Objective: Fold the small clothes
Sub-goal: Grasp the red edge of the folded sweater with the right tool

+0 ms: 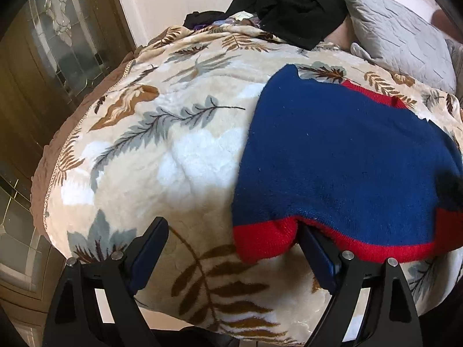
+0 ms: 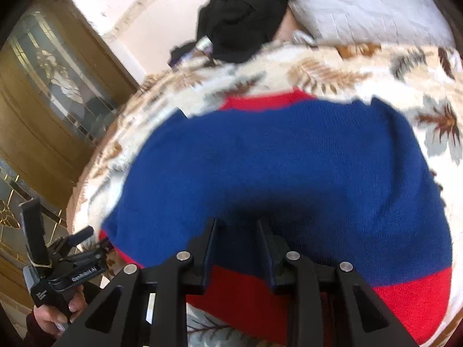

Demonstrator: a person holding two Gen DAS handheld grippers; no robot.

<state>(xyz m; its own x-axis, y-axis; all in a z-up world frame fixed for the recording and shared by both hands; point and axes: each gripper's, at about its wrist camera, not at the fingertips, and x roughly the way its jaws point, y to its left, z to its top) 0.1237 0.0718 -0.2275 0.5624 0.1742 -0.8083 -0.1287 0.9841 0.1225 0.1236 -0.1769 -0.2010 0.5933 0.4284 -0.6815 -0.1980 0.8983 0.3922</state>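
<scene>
Blue sweater (image 1: 341, 156) with red hem, laid flat on leaf-patterned blanket (image 1: 173, 150). Left gripper (image 1: 231, 231): jaws spread wide, one finger tucked under hem. Right gripper (image 2: 237, 248): hem held between narrowed jaws.

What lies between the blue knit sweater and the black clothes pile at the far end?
Only bare leaf-print fleece blanket separates blue knit sweater from black clothes pile, clearest in the left wrist view.

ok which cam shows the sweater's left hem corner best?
Left wrist: the blue sweater is sharp there, its red hem corner beside the open left gripper. Right wrist view is blurred; the right gripper covers the hem middle.
</scene>
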